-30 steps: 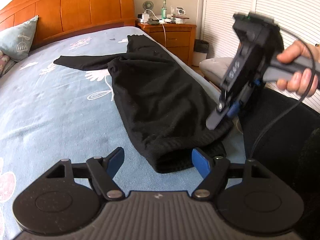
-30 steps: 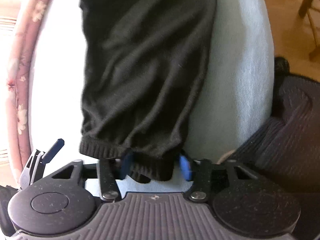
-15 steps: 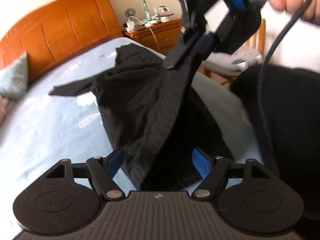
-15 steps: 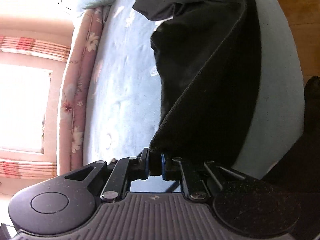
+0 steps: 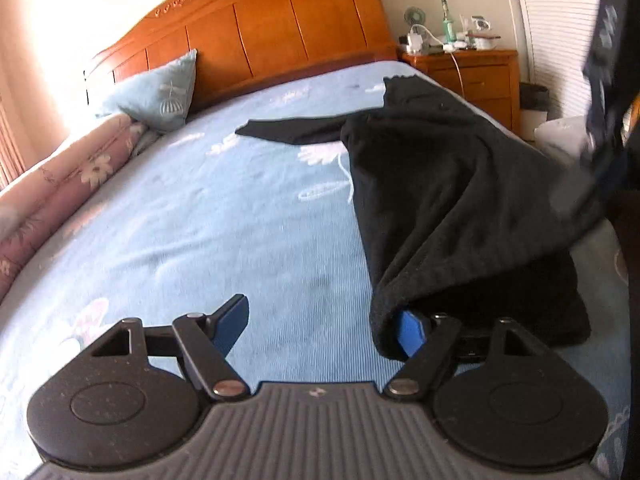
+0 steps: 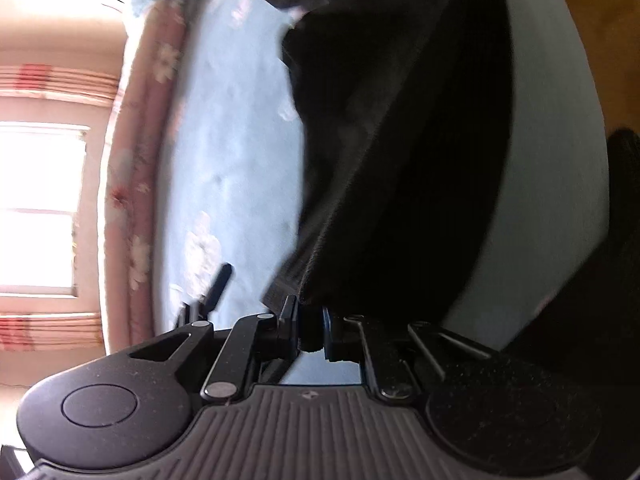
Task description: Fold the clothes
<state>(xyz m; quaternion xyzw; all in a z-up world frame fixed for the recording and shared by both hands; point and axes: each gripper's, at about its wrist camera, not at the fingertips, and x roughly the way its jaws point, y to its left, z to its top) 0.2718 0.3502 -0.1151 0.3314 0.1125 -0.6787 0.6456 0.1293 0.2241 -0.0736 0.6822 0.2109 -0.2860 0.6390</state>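
- On the blue bed (image 5: 208, 220) lies the black garment (image 5: 452, 184), at its right side, one sleeve stretched to the left.
- Left gripper (image 5: 324, 322) is near the hem with fingers wide apart; the right blue pad is touching the cloth edge, the left one is over bare sheet.
- Right gripper (image 6: 310, 330) is clamped on the hem and holds that corner lifted off the bed.
- Far behind stand a wooden headboard (image 5: 260, 28), a blue pillow (image 5: 156, 92) and a nightstand (image 5: 468, 72) with a bottle (image 5: 445, 12) and small clutter.
- A pink floral quilt (image 5: 52, 188) lies along the left edge.
- No readable writing can be seen.
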